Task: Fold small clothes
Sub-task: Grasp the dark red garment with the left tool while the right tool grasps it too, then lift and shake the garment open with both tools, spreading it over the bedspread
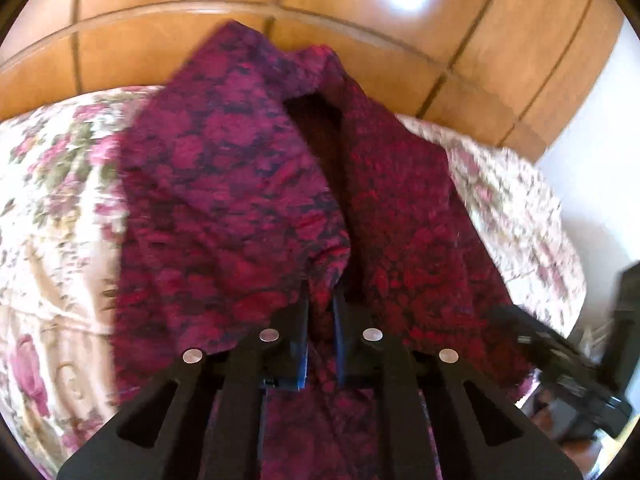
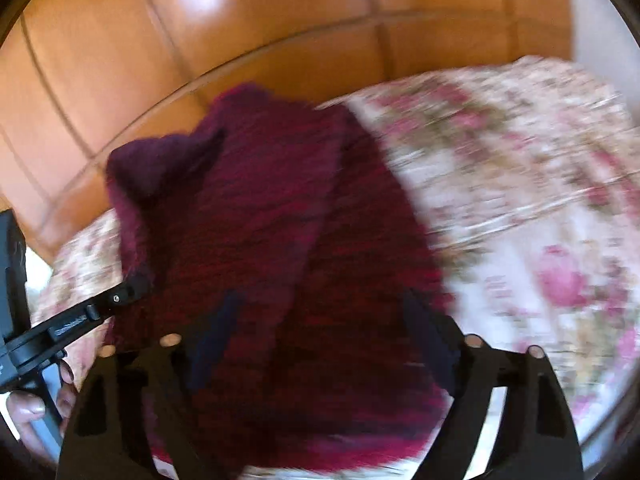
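1 dark red patterned garment [image 1: 248,184] lies on the floral bedspread [image 1: 52,208] of the bed, reaching to its far edge at the wooden headboard [image 1: 360,52]. The left tongs [image 1: 320,312] are nearly closed, pinching a raised fold of that garment. The right tongs [image 2: 320,344] stand wide open over the cloth, gripping nothing; 2 tongs in all.

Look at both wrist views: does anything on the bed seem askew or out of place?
Yes. The red-purple patterned garment lies bunched, not flat: one flap is doubled over, leaving a dark gap down its middle. The left gripper pinches a fold; the right gripper stands open over it. Floral bedspread looks undisturbed.
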Demonstrator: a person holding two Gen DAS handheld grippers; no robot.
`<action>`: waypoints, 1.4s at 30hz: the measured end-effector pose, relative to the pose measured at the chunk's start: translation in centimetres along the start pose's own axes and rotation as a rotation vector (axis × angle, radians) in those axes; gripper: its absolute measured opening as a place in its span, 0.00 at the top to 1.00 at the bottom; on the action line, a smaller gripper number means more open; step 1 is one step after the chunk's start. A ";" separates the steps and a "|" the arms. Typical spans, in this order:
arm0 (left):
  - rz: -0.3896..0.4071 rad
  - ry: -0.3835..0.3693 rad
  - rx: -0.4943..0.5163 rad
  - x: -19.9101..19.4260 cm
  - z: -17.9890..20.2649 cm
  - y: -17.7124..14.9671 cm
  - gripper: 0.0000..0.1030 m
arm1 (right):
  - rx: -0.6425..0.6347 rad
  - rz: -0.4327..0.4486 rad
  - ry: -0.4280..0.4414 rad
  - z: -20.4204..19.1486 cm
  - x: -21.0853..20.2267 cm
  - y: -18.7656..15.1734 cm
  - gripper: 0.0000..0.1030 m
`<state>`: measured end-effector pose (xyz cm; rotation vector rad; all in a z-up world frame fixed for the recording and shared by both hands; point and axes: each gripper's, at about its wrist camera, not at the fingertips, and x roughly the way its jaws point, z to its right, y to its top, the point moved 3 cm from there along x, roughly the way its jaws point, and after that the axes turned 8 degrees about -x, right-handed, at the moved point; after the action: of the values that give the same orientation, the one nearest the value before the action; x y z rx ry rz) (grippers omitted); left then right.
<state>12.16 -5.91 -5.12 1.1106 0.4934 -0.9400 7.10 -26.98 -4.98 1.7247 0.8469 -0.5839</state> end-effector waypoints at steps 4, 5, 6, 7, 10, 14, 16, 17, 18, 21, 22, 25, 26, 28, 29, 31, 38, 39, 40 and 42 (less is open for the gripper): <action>0.079 -0.033 -0.048 -4.0 -2.7 0.9 0.93 | -0.084 -0.113 0.076 -3.2 3.3 -0.1 0.51; 0.096 -0.034 -0.064 -4.9 -3.6 1.3 0.93 | -0.120 -0.121 0.055 -3.9 3.6 -0.2 0.54; 0.118 -0.021 -0.096 -6.0 -5.0 2.1 0.93 | -0.155 -0.123 0.042 -4.3 3.5 -0.2 0.64; 0.139 -0.003 -0.122 -7.0 -6.5 2.6 0.93 | -0.173 -0.114 0.039 -4.5 3.1 0.0 0.71; 0.187 0.073 -0.215 -8.9 -11.7 4.3 0.93 | -0.203 -0.064 0.022 -3.9 1.2 1.1 0.90; 0.218 0.254 -0.251 -9.5 -17.5 6.3 0.93 | -0.292 -0.001 -0.075 -2.7 -0.6 3.0 0.91; 0.211 0.312 -0.258 -9.0 -19.7 7.1 0.93 | -0.294 0.020 -0.121 -1.3 -1.3 4.4 0.92; 0.210 0.336 -0.260 -8.9 -20.3 7.4 0.93 | -0.288 0.029 -0.146 -0.4 -1.6 5.1 0.92; 0.207 0.382 -0.262 -8.6 -21.0 7.9 0.93 | -0.289 0.043 -0.184 0.3 -1.9 6.0 0.92; 0.218 0.463 -0.269 -8.1 -22.2 8.3 0.92 | -0.271 0.069 -0.305 3.6 -2.1 8.4 0.92; 0.222 0.493 -0.261 -7.9 -22.2 8.5 0.90 | -0.257 0.074 -0.355 5.1 -2.0 9.4 0.92; 0.254 0.577 -0.250 -7.9 -22.3 8.9 0.70 | -0.234 0.067 -0.505 9.5 -0.7 12.8 0.92; 0.282 0.590 -0.244 -8.3 -22.0 8.9 0.64 | -0.231 0.063 -0.538 10.5 -0.2 13.7 0.92; 0.332 0.593 -0.230 -9.2 -21.4 9.0 0.38 | -0.239 0.053 -0.649 12.9 1.2 15.9 0.93; 0.357 0.577 -0.223 -9.6 -21.1 8.9 0.36 | -0.230 0.043 -0.685 14.1 1.8 17.1 0.93; 0.386 0.524 -0.200 -10.6 -19.8 8.5 0.35 | -0.205 0.023 -0.743 16.2 3.1 19.3 0.93; 0.271 0.227 -0.089 -9.7 -13.5 3.4 0.35 | -0.145 -0.003 -0.801 19.7 5.3 23.6 0.82; 0.215 0.176 -0.097 -8.8 -12.9 2.3 0.35 | -0.145 0.014 -0.795 19.5 4.9 23.7 0.58; 0.164 0.123 -0.119 -7.9 -12.5 1.3 0.35 | -0.150 0.046 -0.776 18.9 4.0 23.3 0.50; 0.092 0.065 -0.166 -6.6 -12.4 -0.4 0.35 | -0.155 0.079 -0.685 17.7 2.7 22.3 0.39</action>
<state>9.62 7.87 -5.31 1.0072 0.5592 -0.7708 26.61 -46.95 1.09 1.2771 0.3230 -0.9520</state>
